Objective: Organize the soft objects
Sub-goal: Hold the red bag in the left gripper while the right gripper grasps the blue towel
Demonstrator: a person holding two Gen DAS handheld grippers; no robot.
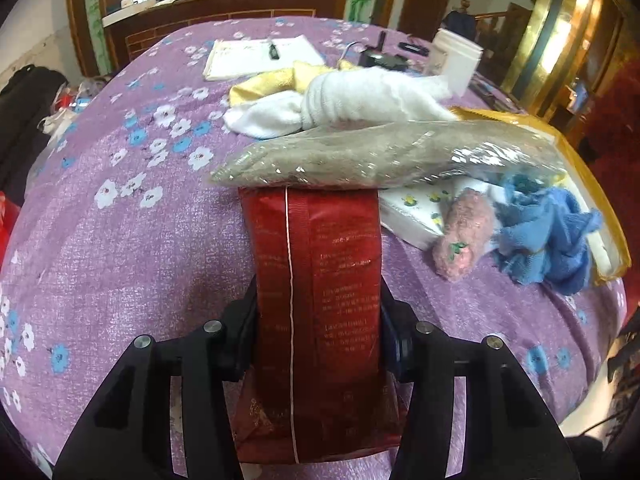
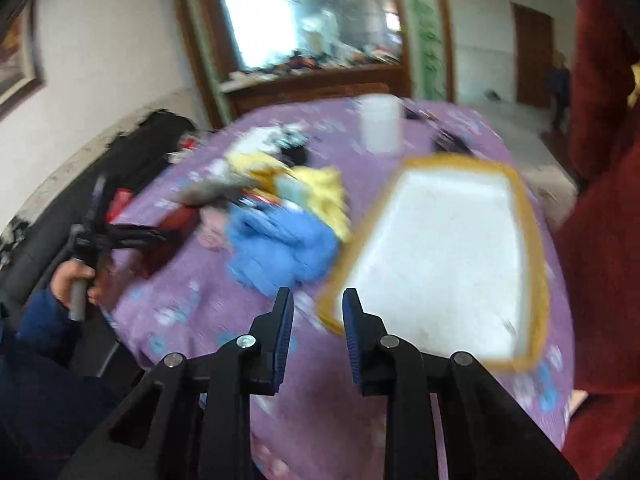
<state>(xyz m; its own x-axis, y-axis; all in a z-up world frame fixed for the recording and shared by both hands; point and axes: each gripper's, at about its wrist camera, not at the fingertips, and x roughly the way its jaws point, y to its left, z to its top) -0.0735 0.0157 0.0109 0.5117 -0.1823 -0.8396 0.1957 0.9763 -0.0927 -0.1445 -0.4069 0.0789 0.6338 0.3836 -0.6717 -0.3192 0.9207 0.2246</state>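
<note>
My left gripper (image 1: 318,300) is shut on a red foil packet (image 1: 320,264), held lengthwise between the pads. A grey cloth in clear plastic (image 1: 360,156) lies across the packet's far end. Beyond it are a white towel (image 1: 360,96) and a yellow cloth (image 1: 272,82). To the right, a pink roll (image 1: 464,236) and a blue cloth (image 1: 548,236) lie against a yellow-trimmed storage bag (image 1: 592,184). My right gripper (image 2: 316,300) hovers at the near corner of that bag (image 2: 532,240), beside the blue cloth (image 2: 280,240). Its jaws are drawn close with nothing between them. That view is blurred.
A purple flowered cloth (image 1: 120,240) covers the round table. At the far side stand a white tub (image 1: 460,60), papers (image 1: 256,58) and a black device (image 1: 380,58). A hand (image 2: 68,280) holds the left tool. Red fabric (image 2: 600,160) hangs at the right.
</note>
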